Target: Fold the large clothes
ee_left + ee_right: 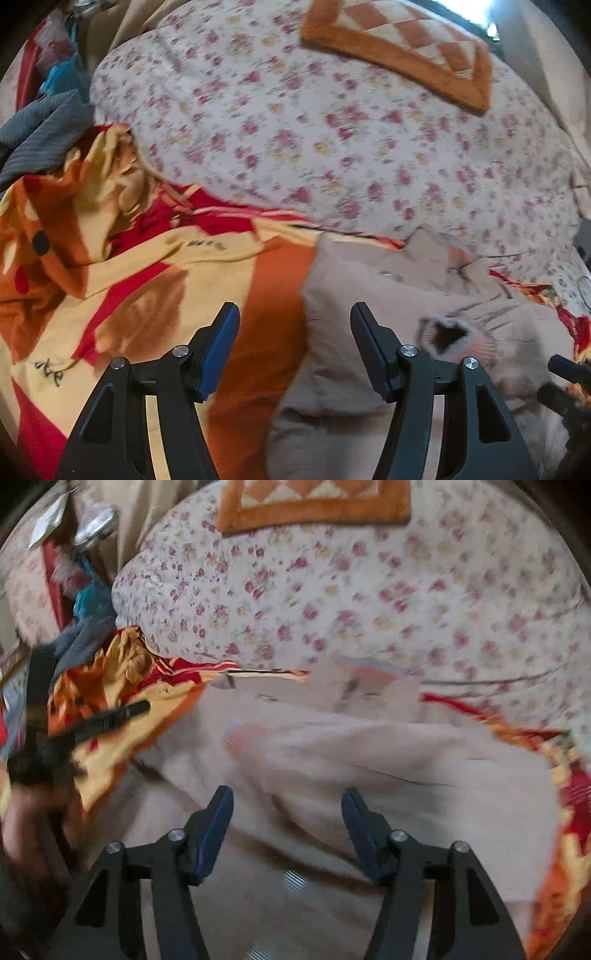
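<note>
The left wrist view shows a soft beige sweater [369,302] lying on a bright orange and yellow blanket [147,266] on the bed, at about 4 o'clock. The left tool [291,325] is partly open and holds nothing. In the right wrist view, the right tool [286,805] hangs over the sweater, open and empty. The sweater looks light and floppy. It probably bends anywhere, so the cuff [448,334] or an edge seems best to pinch.
</note>
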Motion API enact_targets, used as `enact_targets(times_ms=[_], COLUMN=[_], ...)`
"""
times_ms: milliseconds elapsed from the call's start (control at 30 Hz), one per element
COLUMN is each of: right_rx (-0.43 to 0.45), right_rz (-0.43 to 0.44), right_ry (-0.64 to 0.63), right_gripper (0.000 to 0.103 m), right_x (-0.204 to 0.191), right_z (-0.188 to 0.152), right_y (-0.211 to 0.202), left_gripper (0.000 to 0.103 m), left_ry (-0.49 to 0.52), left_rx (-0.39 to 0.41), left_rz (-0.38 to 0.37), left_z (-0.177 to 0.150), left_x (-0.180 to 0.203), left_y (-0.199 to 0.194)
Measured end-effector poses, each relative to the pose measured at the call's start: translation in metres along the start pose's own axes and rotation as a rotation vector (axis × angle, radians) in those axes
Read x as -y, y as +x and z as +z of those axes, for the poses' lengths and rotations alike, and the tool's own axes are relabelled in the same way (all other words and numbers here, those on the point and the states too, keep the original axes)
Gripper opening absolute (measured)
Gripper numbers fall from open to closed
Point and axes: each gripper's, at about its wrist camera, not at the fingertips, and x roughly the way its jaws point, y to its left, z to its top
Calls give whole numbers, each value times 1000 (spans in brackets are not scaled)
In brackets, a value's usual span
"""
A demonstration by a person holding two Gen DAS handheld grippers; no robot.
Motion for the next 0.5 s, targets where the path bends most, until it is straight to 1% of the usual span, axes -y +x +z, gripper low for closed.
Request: enact_targets(times_ms=[33,67,100,133,167,200,267,300,333,367,433,467,500], right_rx=[-20,-54,-87,-121,-157,-173,-191,-207,-192,-156,-84,-46,-28], right_rz=[-48,-118,-168,-196,-202,-203,-204,-195,-172,-154,-135,-130,-139], right_ry=[-33,-57,-67,-62,-43,-32,-7,29,67,90,109,121,132], right_gripper=[64,64,64,64,64,64,64,64,64,64,64,64,64], right_x=[9,19,30,44,60,70,88,96,104,108,110,113,114], right_z=[-10,-22,-34,-48,-67,-77,-103,-111,-119,-123,-128,-132,-133], right_y=[-7,-12,-16,-21,-29,-36,-52,-59,-70,-82,-101,-109,-113], left_gripper=[56,56,56,56,56,56,56,56,56,56,55,51,37], left_ry=[7,17,28,36,49,78,108,112,113,114,136,142,135], left_rx=[17,29,28,16,-5,-34,-54,-75,-106,-130,-155,-163,-176], left_rz=[-52,-121,-179,-226,-275,-321,-355,-371,-390,-399,-389,-399,-430], left_z=[0,-2,-4,-7,-10,-13,-15,-14,-14,-15,-19,-21,-23], left_x=[6,14,22,30,39,53,70,76,81,86,94,97,97], left_y=[-4,-8,-8,-6,-2,5,16,22,30,37,47,49,52])
